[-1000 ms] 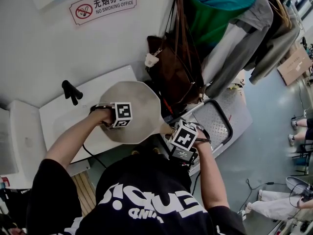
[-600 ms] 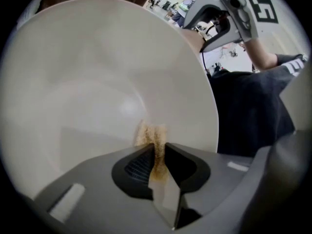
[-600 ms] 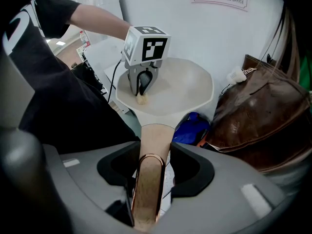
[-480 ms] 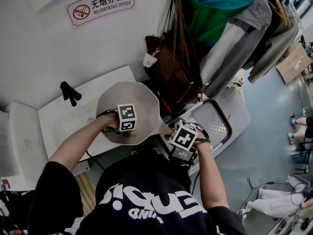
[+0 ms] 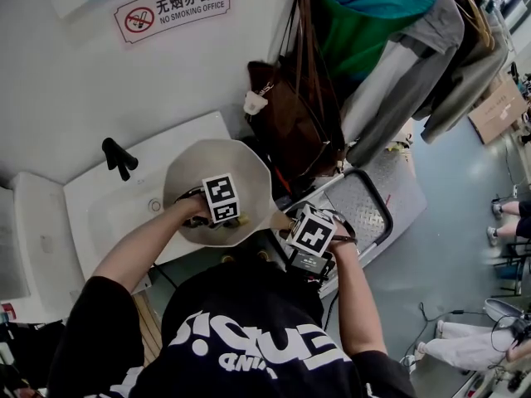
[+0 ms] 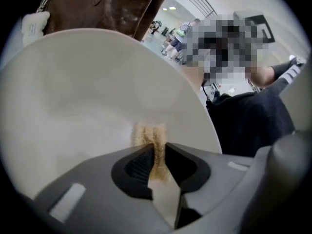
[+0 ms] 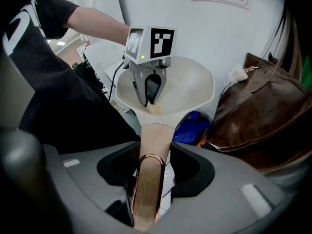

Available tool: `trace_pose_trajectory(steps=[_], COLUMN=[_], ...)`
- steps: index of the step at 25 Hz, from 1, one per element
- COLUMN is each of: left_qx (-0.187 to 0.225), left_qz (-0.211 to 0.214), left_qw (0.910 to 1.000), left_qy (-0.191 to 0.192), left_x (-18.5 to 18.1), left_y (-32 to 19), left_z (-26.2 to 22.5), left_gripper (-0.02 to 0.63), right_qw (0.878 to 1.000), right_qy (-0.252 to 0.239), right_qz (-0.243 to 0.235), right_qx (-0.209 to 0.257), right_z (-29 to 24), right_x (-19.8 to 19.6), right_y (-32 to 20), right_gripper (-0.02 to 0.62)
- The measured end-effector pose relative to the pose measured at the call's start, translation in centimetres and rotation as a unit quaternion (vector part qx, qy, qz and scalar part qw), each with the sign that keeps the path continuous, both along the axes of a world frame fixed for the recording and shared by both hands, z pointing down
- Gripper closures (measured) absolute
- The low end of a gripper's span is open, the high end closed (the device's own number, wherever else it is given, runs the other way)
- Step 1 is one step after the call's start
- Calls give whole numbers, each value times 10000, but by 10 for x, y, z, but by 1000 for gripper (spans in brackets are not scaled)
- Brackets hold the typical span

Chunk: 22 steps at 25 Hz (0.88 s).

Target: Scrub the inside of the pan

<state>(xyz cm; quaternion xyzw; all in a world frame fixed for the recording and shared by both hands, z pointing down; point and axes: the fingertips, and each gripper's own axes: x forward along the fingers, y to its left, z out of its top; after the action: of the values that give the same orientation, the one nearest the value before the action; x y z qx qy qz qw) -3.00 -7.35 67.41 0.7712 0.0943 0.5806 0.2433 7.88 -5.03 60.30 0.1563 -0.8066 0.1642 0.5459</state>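
My left claw [image 6: 157,149] is pinching a tan, fibrous scrubbing pad [image 6: 150,134], its jaws drawn close with only the pad's thickness between them. The pad's frayed end sticks out past the tips and touches the pale inner wall of the pan [image 6: 87,91], which fills nearly all of the left gripper view from 8 o'clock round to 2 o'clock. In the right gripper view that claw points down into the bowl, with the pad at its tip against the pan's floor near the handle side, at about 6 o'clock in the bowl. My right claw [image 7: 152,156] is clamped on the pan handle [image 7: 155,135], a beige bar with a copper-coloured loop at its end. The handle runs straight up between the jaws toward 12 o'clock, where it widens into the cream pan. In the head view the pan sits at 10 o'clock from my right claw, which is just off its rim, and the left claw's marker cube sits over the lower half of the bowl. The pan overlaps the right end of a white sink [image 5: 99,210], whose black tap [image 5: 120,157] is at 9 o'clock from the pan. A brown bag [image 5: 290,114] hangs at 1 o'clock, close behind the pan's rim.
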Motion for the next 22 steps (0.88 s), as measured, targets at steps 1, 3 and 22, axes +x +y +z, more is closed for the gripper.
trace_pose_trajectory(steps=[1,3,22], left_qx=[89,291,1812], left_qz=[-38,-88,-1189], left_qw=[9999,9992,9739], left_qy=[90,253,678], left_x=[6,16,42], left_y=[-3,-11,-96], left_z=[-1,-3,-7], left_gripper=[537,537,535], right_qw=[10000,10000,9999], right_qy=[13,44,143], right_qz=[-19,-64,-86], right_qx=[9,24,-36], right_z=[-1,-2,4], right_x=[0,-1,1], right_y=[0,-1,3], right_gripper=[397,397,397])
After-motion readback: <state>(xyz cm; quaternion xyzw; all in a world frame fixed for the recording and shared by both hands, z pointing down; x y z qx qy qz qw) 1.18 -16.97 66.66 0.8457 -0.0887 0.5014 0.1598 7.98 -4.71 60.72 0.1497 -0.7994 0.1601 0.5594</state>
